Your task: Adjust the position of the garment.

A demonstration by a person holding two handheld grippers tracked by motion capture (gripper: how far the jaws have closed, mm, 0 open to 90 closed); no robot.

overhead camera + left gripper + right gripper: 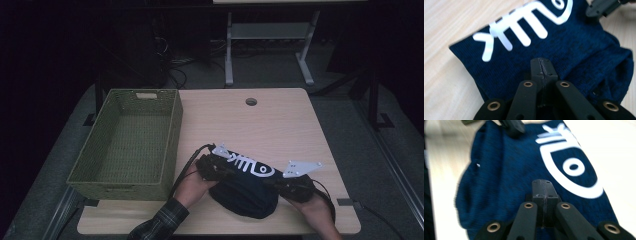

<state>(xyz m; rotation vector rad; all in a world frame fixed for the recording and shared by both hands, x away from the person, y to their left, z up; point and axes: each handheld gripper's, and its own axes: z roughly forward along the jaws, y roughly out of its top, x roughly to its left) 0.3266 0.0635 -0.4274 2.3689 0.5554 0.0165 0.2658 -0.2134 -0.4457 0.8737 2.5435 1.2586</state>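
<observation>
Garment: a dark navy knit piece (245,192) with a white fish-skeleton print, bunched up near the front edge of the worktop (280,125) — between the two hands, right of the basket.

Left hand-held gripper (209,167): jaws clamped tight together, and in the left gripper view (541,67) the tips sit right at the edge of the fabric by the tail end of the fish. Looks like it's pinching the cloth, with the edge stretched up off the wood.

Right hand-held gripper (295,187): same deal, jaws clenched. In the right gripper view (542,188) they're down on the knit just below the fish's eye ring, so I'd say it's got a pinch of the garment too.

Basket: green woven one (172,135) on the left side of the worktop, nothing in it, touching nothing of the garment.

Progress: I'd call this early to middle. The grab on both ends seems done and the top edge is pulled taut between the hands — but the lower part is slumped on the worktop.

Left to do: my guess is fold or tidy it, then carry it over and drop it in the basket. None of that is done yet.
</observation>
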